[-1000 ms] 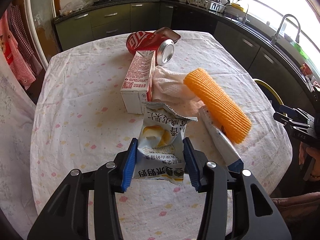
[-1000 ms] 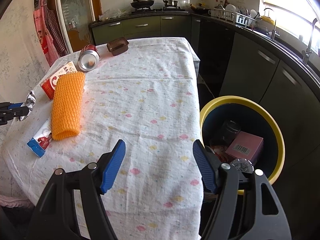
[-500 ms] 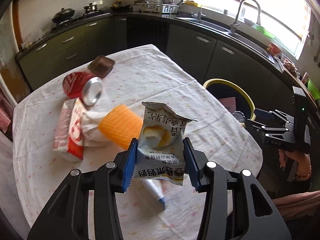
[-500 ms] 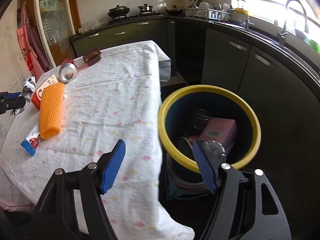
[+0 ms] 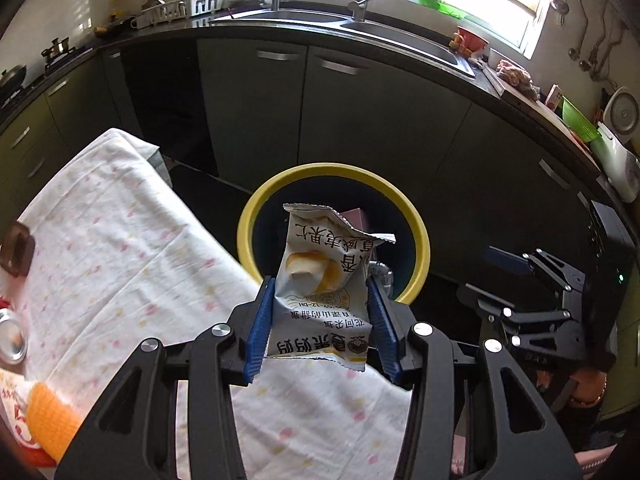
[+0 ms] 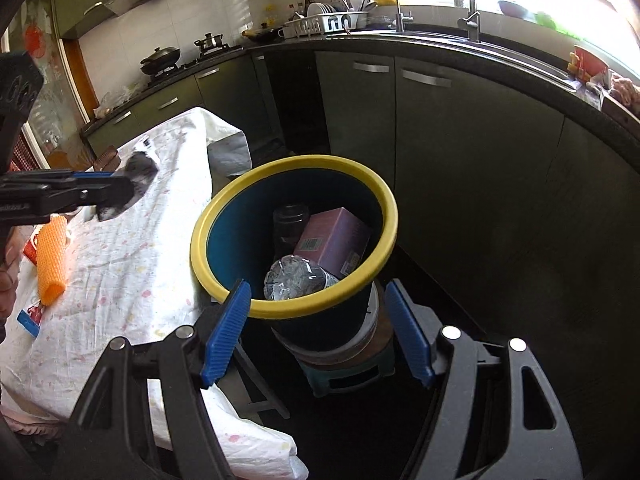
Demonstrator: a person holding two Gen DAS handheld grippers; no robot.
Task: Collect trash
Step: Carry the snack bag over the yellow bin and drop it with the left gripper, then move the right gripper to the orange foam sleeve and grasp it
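Moved: both grippers have swung off the table toward the bin [image 5: 416, 216].
Left gripper [image 5: 322, 320]: clamped on the snack wrapper [image 5: 320, 280], held before the bin's rim (still above the table edge).
Right gripper [image 6: 318, 330]: jaws apart, nothing between them, beside the bin.
Bin contents: pink box [image 6: 334, 242], plastic bottle [image 6: 296, 278].
Table [image 6: 132, 264]: orange mesh sleeve [image 6: 52, 262] left of the bin.

Each camera looks forward and down along its own claw. Both views share the bin [image 5: 334, 172] [image 6: 294, 164] ahead, the table [image 5: 120, 264] [image 6: 132, 264] left, counter behind.
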